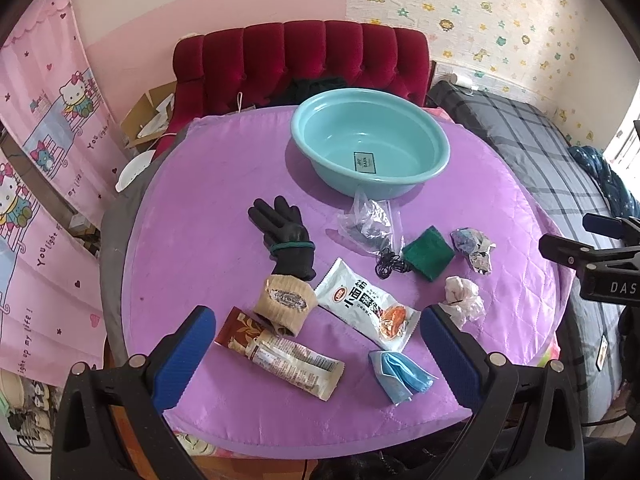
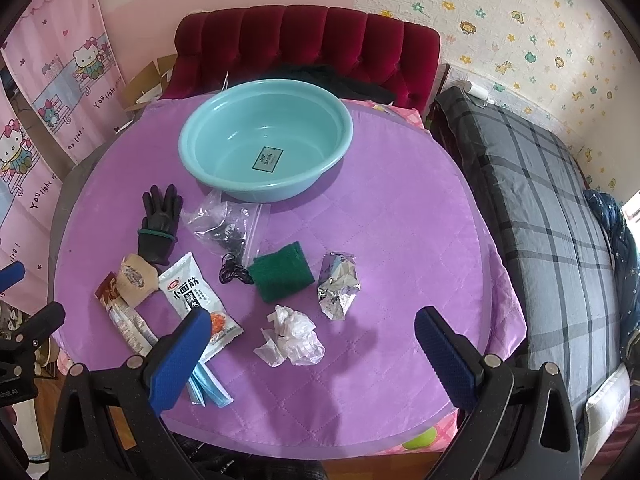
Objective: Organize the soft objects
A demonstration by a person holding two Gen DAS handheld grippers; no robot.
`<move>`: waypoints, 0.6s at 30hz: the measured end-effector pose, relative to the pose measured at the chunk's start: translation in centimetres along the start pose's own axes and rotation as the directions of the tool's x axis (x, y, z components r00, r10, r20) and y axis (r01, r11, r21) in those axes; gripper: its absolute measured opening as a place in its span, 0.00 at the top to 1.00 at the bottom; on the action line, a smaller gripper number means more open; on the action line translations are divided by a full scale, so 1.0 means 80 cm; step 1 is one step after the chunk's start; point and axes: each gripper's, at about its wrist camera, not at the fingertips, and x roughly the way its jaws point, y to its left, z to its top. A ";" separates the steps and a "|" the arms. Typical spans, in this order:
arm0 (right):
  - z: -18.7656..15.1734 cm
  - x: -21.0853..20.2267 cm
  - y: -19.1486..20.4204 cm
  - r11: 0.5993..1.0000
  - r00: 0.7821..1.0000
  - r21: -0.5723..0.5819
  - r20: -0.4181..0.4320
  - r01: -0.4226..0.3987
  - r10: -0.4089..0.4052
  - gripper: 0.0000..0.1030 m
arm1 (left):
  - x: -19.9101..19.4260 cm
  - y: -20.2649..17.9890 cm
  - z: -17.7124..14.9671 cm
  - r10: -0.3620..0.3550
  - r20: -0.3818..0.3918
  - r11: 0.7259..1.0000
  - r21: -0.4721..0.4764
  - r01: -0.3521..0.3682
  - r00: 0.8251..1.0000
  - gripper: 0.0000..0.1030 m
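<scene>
Purple quilted cloth covered the round worktop (image 2: pixel 400 240), where a teal plastic basin (image 2: pixel 266 146) stood empty at the far side and a scatter of soft items lay nearer the camera, none yet inside it. Both sets of tongs, left (image 1: pixel 316 350) and right (image 2: pixel 312 354), hung spread wide above the near edge, holding nothing.

The black glove (image 1: pixel 286 240), banded with a green elastic, lay flat left of centre, its long axis running away from the viewer and its fingers pointing toward the far left. The brown snack wrapper (image 1: pixel 280 354) lay on a diagonal from upper left to lower right, its upper end tucked under a beige knitted cuff (image 1: pixel 286 306). The white snack packet (image 1: pixel 368 304) ran along the same diagonal, just beside the cuff.

The risks looked to lie in the overlaps: lifting the wrapper could drag the cuff with it. The clear zip bag (image 2: pixel 228 226) sat touching the basin's wall, and the black cord (image 2: pixel 234 272) trailing from it to the green scouring cloth (image 2: pixel 282 272) could snag and pull its neighbour. The crumpled foil (image 2: pixel 338 286), the white tissue wad (image 2: pixel 294 336) and the folded blue mask (image 1: pixel 398 372) seemed light enough to slip from a shallow pinch or be flicked off the near edge.
</scene>
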 end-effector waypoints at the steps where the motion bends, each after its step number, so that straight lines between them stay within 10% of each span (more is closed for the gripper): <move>1: 0.000 0.001 -0.001 1.000 1.000 0.001 -0.003 -0.001 0.001 0.00 | 0.000 0.001 -0.002 -0.004 -0.003 1.000 -0.005 0.004 1.000 0.00; 18: 0.005 0.025 -0.023 1.000 1.000 -0.013 -0.023 -0.018 0.017 0.00 | -0.002 0.011 -0.017 0.037 -0.008 0.998 -0.050 -0.037 0.999 0.00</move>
